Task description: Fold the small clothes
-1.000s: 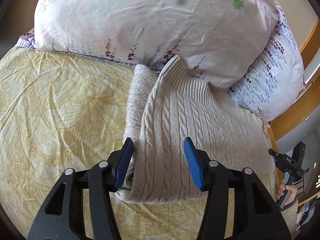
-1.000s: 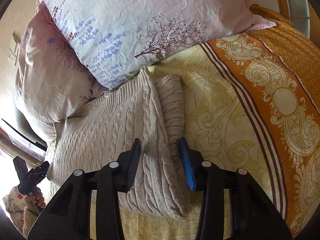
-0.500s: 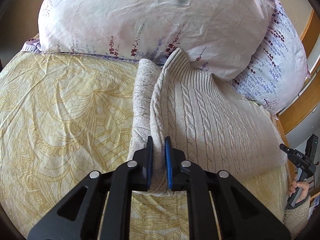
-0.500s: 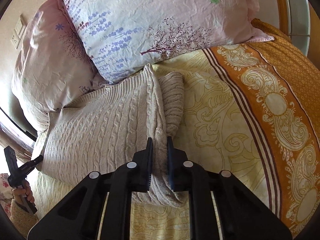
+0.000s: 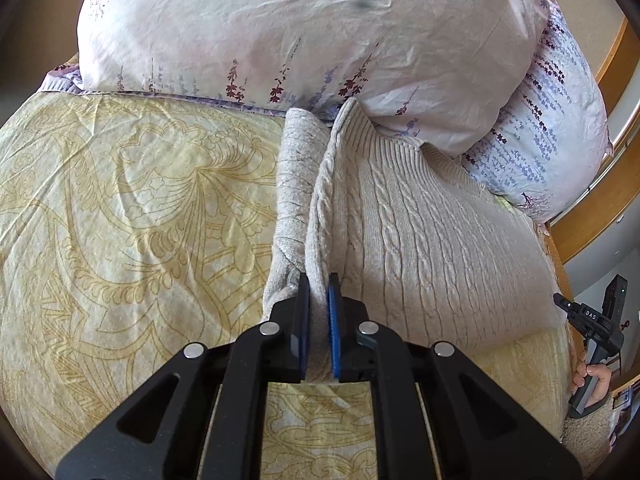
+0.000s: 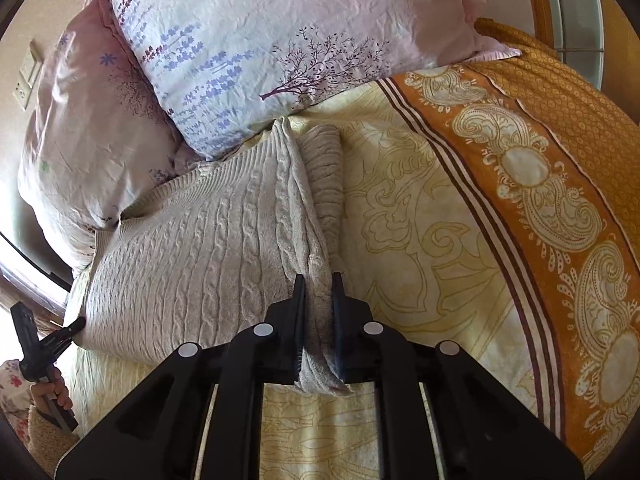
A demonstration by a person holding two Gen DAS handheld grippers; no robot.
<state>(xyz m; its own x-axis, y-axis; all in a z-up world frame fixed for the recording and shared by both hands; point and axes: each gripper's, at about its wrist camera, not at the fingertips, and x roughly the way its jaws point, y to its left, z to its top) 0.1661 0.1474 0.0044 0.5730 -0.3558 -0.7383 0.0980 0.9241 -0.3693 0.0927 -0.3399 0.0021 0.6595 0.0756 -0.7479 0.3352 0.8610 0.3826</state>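
currently both tools are clamped on the sweater [image 5: 420,240]. the left gripper [image 5: 319,300] pinches a raised ridge of knit at the sweater's near edge; the right gripper [image 6: 319,300] pinches a matching ridge, seemingly at the opposite end. the sweater lies flat on the yellow bedspread [image 5: 120,220], its far edge touching the pillows [image 5: 300,28], with a sleeve [image 5: 296,168] lying alongside the pinched ridge.

step in hand, as judged: grasp complete, fold not yet carried over. the next move calls for lifting both ridges together, keeping the edge taut, and laying it across the sweater body.

obstructions: the pillows press against the sweater's far edge and may snag the ribbed hem. the loose sleeve beside the ridge may drag or bunch. an orange patterned border [image 6: 540,200] lies well apart from the sweater.
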